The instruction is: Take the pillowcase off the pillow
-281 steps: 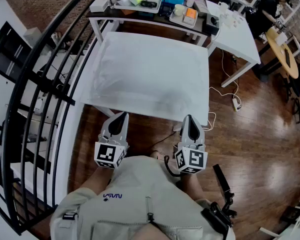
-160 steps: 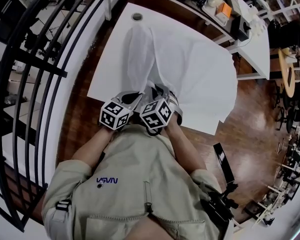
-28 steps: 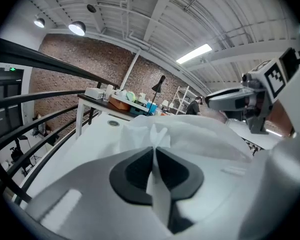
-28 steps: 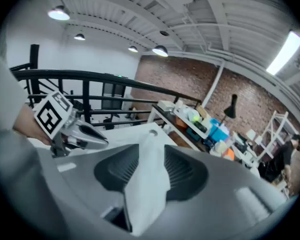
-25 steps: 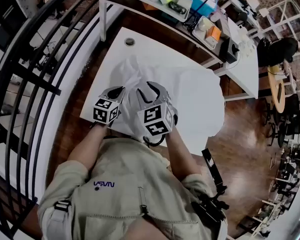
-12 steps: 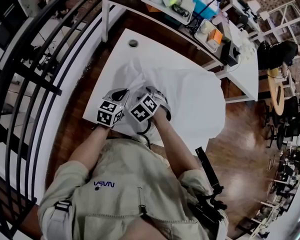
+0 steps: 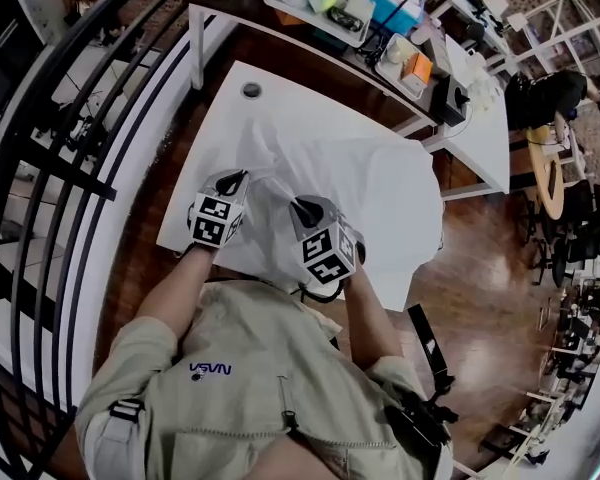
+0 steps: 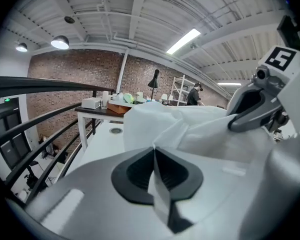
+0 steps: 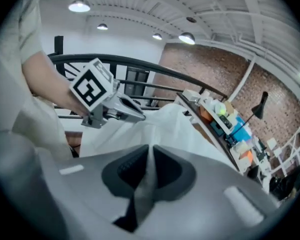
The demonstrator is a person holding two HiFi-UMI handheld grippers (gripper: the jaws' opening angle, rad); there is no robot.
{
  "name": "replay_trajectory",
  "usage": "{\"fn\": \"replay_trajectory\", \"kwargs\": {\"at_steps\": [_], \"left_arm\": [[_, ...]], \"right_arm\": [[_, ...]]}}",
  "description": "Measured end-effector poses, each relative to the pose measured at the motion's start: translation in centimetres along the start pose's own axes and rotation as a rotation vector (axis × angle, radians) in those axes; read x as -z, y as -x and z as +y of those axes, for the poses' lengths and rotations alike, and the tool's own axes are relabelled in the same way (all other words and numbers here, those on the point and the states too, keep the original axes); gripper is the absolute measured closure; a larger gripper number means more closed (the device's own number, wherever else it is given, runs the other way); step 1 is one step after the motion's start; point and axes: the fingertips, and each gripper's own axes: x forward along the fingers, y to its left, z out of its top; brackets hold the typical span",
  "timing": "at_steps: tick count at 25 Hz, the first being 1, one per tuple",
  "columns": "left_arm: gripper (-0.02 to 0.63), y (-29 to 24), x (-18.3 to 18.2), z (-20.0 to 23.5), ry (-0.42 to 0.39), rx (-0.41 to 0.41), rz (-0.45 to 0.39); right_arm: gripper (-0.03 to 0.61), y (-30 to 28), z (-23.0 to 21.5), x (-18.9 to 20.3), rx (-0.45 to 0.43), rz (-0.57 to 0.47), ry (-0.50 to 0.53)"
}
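Note:
The white pillow in its white pillowcase [image 7: 380, 183] lies on a white table [image 7: 205, 133], with the case bunched into folds [image 7: 265, 153] near my grippers. My left gripper [image 7: 232, 176] is shut on a fold of the pillowcase [image 8: 155, 134] at the near left; the cloth runs between its pads [image 8: 154, 159]. A little to its right, my right gripper [image 7: 300, 205] has just been closing and is now shut on pillowcase cloth [image 9: 155, 124], a thin strip of which shows between its pads [image 9: 149, 159]. Which cloth is pillow and which is case I cannot tell under the folds.
A black railing [image 7: 70, 158] curves along the left. Behind the table stands a dark table [image 7: 280, 23] with trays and boxes. A second white table [image 7: 480, 98] is at the right, with a seated person [image 7: 555, 93] beyond. Wood floor [image 7: 480, 268] lies to the right.
The right gripper stood wide open a second ago. It has since moved right and toward me, and its jaws have closed on the cloth. The left gripper has stayed put.

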Motion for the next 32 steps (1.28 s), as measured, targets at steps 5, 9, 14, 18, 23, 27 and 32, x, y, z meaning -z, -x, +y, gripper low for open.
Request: {"fn": "replay_trajectory", "kwargs": {"at_steps": [5,9,14,18,23,27,32], "left_arm": [[0.606,-2.0,-1.7,1.1,-0.020,-0.053,-0.008],[0.604,-3.3,-1.1,2.9,0.020,-0.092,0.044],[0.604,-4.4,-0.7,3.4,0.076,-0.096,0.073],[0.604,-4.3,-1.1,4.5,0.147,-0.109,0.060],[0.604,-4.6,-0.9,4.9,0.250,-0.106,0.058],[0.598,-4.5,-2.5,0.2,0.245,0.097,-0.013],[0.411,-0.1,-5.1,-3.0,0.276,0.297,-0.145]], "right_arm": [[0.555,3.7,-1.4,0.4,0.010,-0.063,-0.008],[0.555,5.9,-1.4,1.2,-0.018,-0.092,-0.008],[0.558,7.8,-0.6,2.3,-0.084,-0.112,0.014],[0.560,9.2,0.1,2.9,-0.135,-0.121,0.031],[0.560,10.4,1.0,3.5,-0.196,-0.140,0.019],[0.560,10.0,1.1,3.7,-0.211,-0.169,-0.038],[0.560,8.8,1.1,2.5,-0.193,-0.162,0.013]]}}
